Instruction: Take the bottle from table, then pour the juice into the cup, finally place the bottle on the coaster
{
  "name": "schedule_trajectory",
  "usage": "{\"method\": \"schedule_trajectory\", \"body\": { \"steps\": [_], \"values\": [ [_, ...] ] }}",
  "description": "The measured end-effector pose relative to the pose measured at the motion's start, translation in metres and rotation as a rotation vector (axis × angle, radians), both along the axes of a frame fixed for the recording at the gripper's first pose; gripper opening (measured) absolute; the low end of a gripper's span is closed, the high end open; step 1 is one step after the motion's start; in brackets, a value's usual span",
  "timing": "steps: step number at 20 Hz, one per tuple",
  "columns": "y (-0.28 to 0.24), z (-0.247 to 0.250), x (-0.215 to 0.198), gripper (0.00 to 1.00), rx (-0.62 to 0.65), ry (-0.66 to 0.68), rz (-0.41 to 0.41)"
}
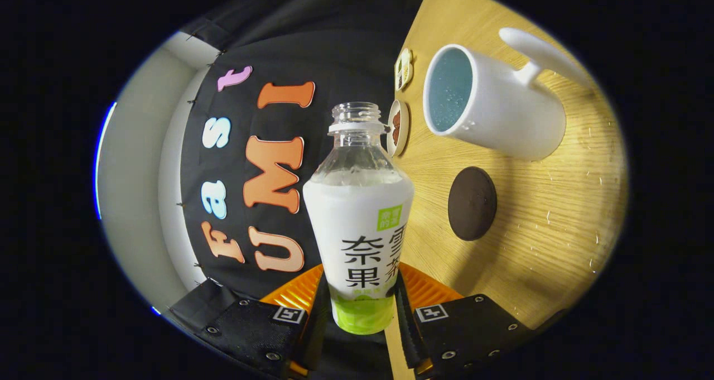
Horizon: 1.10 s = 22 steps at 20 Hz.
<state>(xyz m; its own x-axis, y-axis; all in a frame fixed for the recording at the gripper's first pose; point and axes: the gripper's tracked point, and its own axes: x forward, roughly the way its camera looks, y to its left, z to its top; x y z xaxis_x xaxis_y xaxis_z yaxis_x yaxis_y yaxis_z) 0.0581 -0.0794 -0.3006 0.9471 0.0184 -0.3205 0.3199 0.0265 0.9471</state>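
Note:
My gripper [360, 307] is shut on a clear plastic bottle [360, 212] with a white and green label and no cap. Both fingers press on the bottle's lower part. The whole view is rolled sideways, so the wooden table [535, 246] stands on end beside the bottle. A white mug [496, 109] with a pale blue inside stands on the table beyond the fingers, its mouth facing the bottle's neck and a little apart from it. A round dark brown coaster [472, 203] lies on the table beside the bottle's body, nearer to me than the mug.
Two small round decorated discs [398, 126] [404, 68] lie on the table near its far edge, close to the bottle's mouth. The booth's black cloth wall hangs behind the bottle. A pale wall shows past the cloth.

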Motion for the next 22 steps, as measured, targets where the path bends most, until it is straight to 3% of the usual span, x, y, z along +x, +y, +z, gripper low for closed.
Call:
{"method": "schedule_trajectory", "body": {
  "steps": [11, 22],
  "values": [
    [-0.019, 0.012, -0.003, 0.57, 0.167, -0.031, -0.082],
    [-0.024, 0.017, -0.002, 0.57, 0.230, -0.042, -0.128]
  ]
}}
